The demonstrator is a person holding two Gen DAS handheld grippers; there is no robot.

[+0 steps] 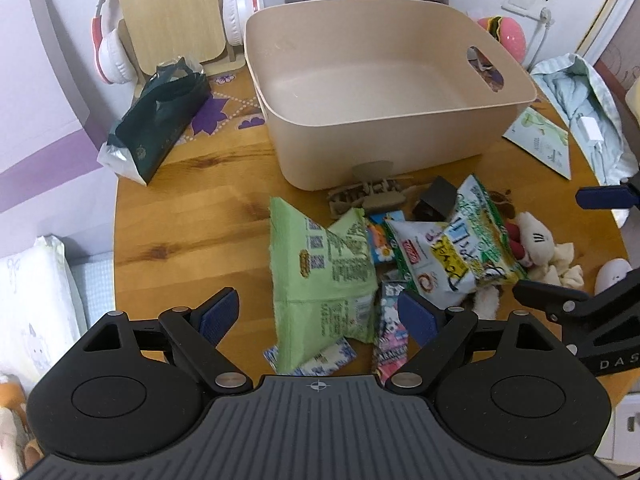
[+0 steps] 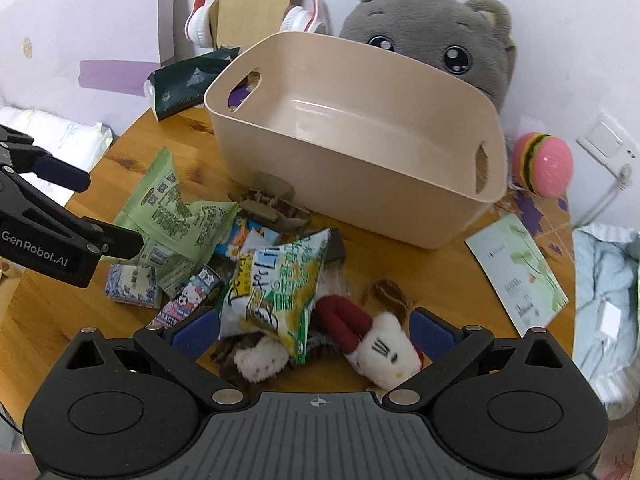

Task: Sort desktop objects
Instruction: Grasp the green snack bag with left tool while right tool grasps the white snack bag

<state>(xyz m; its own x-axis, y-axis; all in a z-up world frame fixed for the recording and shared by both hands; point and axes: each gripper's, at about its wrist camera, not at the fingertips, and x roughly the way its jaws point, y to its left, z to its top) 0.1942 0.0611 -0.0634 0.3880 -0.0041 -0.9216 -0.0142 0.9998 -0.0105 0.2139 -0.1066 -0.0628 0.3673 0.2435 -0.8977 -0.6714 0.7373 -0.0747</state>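
Both tongs stood wide open, gripping nothing. The left tongs (image 1: 318, 314) hung over the light-green packet (image 1: 320, 280); the right tongs (image 2: 314, 330) over the white plush toy (image 2: 384, 350). The snack pile lay just before the empty beige bin (image 1: 384, 136). Bare table (image 1: 180, 216) stretched from the bin's left side to the rounded edge.

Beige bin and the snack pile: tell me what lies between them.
A brown hair clip lies there, against the bin wall, behind the snack bags; both views show it.
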